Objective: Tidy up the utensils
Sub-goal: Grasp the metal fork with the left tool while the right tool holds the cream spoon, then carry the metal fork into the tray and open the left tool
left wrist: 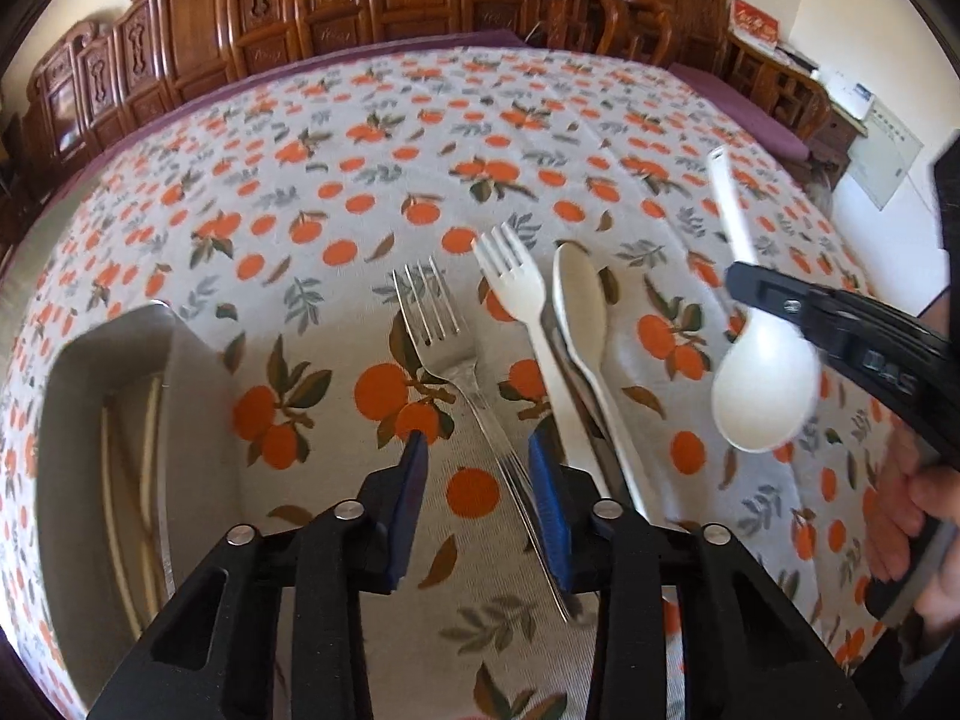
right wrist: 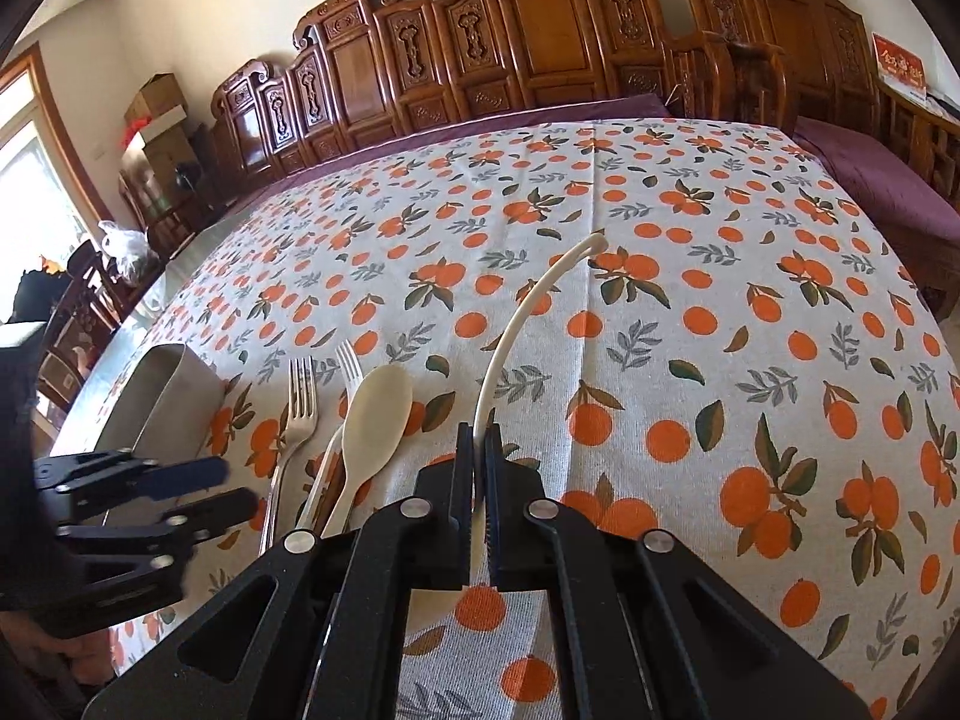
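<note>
Right gripper (right wrist: 478, 438) fingers clench white spoon (left wrist: 765, 384); left gripper (left wrist: 480, 450) fingers released around metal fork (left wrist: 447, 336).

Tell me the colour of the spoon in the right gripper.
White spoon, clearest in the left wrist view.

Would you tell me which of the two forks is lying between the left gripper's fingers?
The metal fork: its handle runs between the left gripper's open blue pads. The white plastic fork lies just right of them, beside the spoon.
</note>
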The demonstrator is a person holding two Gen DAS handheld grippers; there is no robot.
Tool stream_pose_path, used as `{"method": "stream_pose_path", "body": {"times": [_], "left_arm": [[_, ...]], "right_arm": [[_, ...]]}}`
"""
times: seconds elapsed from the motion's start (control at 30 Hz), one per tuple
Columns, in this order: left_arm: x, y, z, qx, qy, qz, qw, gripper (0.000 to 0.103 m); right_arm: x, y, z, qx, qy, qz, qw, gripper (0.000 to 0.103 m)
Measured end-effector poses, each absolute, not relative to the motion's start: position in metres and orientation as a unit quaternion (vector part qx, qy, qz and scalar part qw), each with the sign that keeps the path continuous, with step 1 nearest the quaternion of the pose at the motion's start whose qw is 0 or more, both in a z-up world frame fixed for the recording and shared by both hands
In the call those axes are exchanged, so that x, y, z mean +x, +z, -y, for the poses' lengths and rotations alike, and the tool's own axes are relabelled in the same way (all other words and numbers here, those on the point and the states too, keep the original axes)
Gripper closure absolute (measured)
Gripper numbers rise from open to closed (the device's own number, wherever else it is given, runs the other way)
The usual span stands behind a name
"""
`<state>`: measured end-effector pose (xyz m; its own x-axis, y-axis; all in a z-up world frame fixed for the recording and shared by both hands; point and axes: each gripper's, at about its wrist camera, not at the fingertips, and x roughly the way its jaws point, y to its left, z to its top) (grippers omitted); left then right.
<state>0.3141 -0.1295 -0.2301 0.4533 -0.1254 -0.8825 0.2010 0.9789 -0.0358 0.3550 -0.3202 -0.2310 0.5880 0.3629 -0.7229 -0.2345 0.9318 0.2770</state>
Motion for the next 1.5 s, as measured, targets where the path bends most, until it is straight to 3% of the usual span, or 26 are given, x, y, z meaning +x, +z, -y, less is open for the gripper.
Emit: {"method": "stream_pose_path", "body": {"times": [0.3, 0.5, 0.97, 1.5], "left_arm": [[0.324, -0.241, 0.134, 0.04, -0.086, -0.528, 0.844, 0.08], [0.327, -0.242, 0.135, 0.049, -0.093, -0.532, 0.84, 0.097], [0.283, -0.2, 0.111, 0.05, -0.114, -0.508, 0.853, 0.097], [0.238, -0.123, 0.074, 0.029, -0.125, -0.448, 0.885, 0.097]], "right_arm": [[0.358, -0.234, 0.319, 0.078, 0.174, -0.424, 0.885, 0.099], [0.356, -0.233, 0.313, 0.074, 0.181, -0.424, 0.884, 0.099], [0.319, -0.231, 0.302, 0.08, 0.187, -0.43, 0.88, 0.099], [0.259, -0.15, 0.253, 0.041, 0.217, -0.392, 0.893, 0.099]]}}
